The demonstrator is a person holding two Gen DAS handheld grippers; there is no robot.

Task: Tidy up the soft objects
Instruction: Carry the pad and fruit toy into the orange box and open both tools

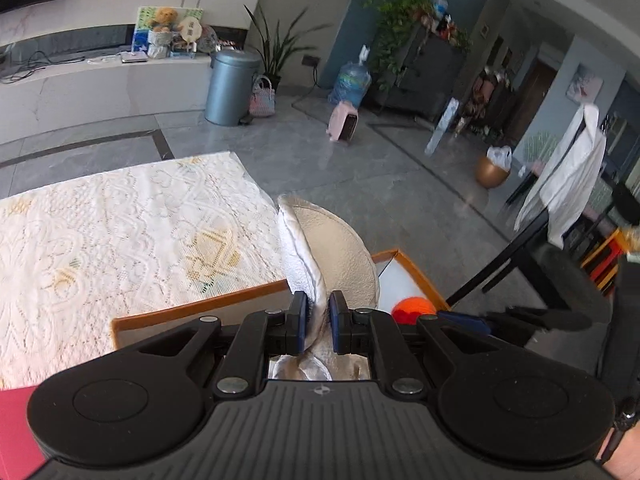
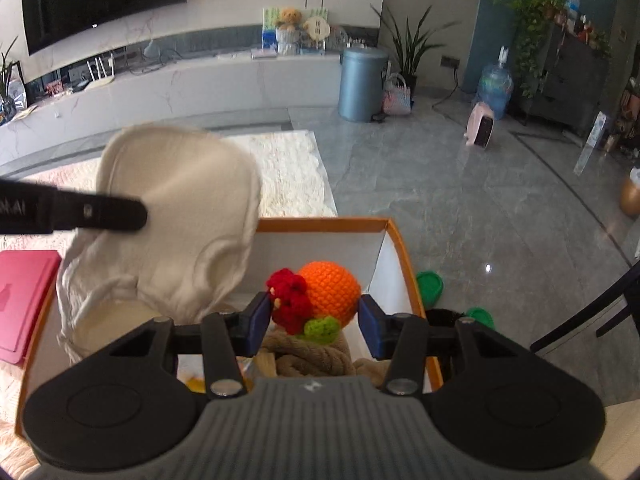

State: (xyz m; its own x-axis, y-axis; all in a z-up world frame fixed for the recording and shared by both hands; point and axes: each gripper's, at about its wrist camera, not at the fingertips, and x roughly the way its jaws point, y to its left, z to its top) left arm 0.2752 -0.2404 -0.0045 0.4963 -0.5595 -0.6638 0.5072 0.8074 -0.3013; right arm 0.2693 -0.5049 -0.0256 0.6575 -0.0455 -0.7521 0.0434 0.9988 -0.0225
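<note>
My left gripper (image 1: 318, 308) is shut on a cream-white cloth pad (image 1: 332, 240), which stands up past the fingertips. The right wrist view shows that same cloth (image 2: 172, 208) hanging over the left part of an orange-rimmed white box (image 2: 324, 222), with the left gripper (image 2: 138, 214) coming in from the left edge. My right gripper (image 2: 314, 322) is over the box, its blue pads closed on a crocheted orange (image 2: 332, 290) with a red flower and a green leaf. In the left wrist view the orange (image 1: 412, 308) shows beside the box rim (image 1: 200, 308).
A coil of beige rope (image 2: 308, 356) lies in the box under the right gripper. A pink flat case (image 2: 24, 300) sits left of the box on the lace-covered table (image 1: 120, 240). Green lids (image 2: 430, 286) lie on the grey floor to the right, near dark furniture legs (image 2: 592, 312).
</note>
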